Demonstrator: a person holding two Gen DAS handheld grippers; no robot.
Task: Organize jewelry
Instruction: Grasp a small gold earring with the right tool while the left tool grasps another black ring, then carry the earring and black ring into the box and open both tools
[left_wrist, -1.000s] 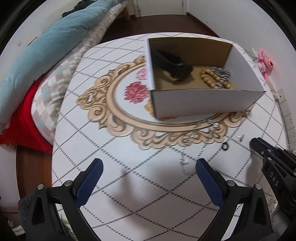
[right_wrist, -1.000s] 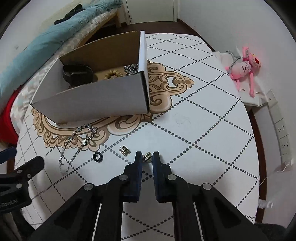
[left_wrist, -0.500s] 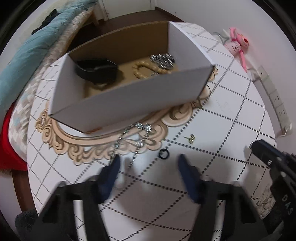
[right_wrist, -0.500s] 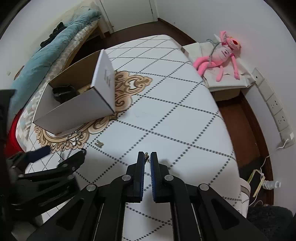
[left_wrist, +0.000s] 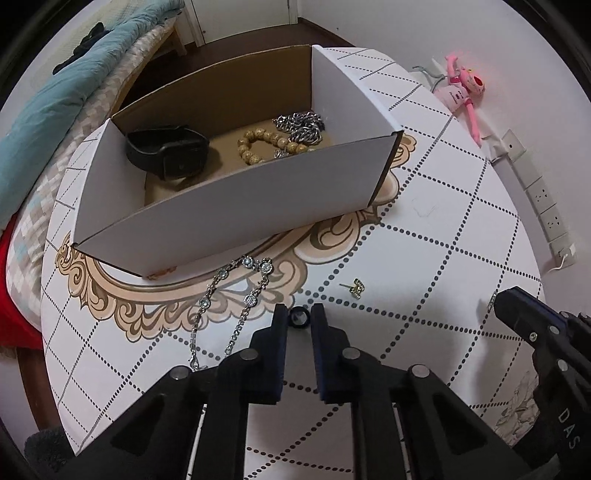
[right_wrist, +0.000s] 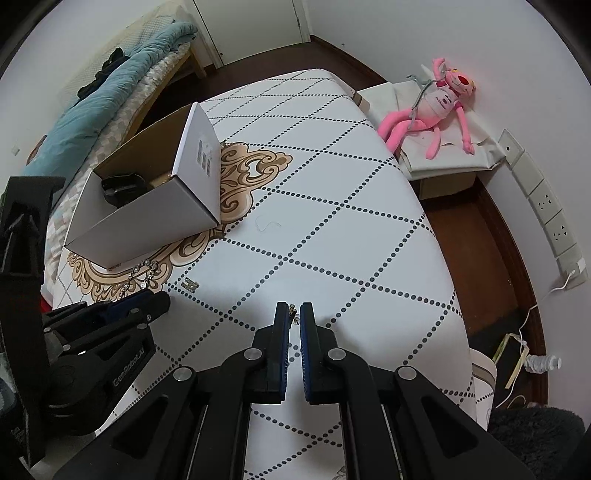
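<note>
A: Items on the table (left_wrist: 424, 236)?
B: Silver necklace (left_wrist: 236, 295) just before the white box (left_wrist: 236, 199); gold earring (left_wrist: 355, 287) lying apart to its right.
A: In the box?
B: Black watch (left_wrist: 166, 151), bead bracelet (left_wrist: 266, 146), chain (left_wrist: 301, 125).
A: Left gripper (left_wrist: 298, 318)?
B: Jaws closing on a small black ring (left_wrist: 298, 317) between them.
A: Right gripper (right_wrist: 293, 314)?
B: Clamped on a small gold earring piece (right_wrist: 292, 310)

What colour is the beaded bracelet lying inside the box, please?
Tan, wood-toned beaded bracelet; clearest in the left wrist view.
</note>
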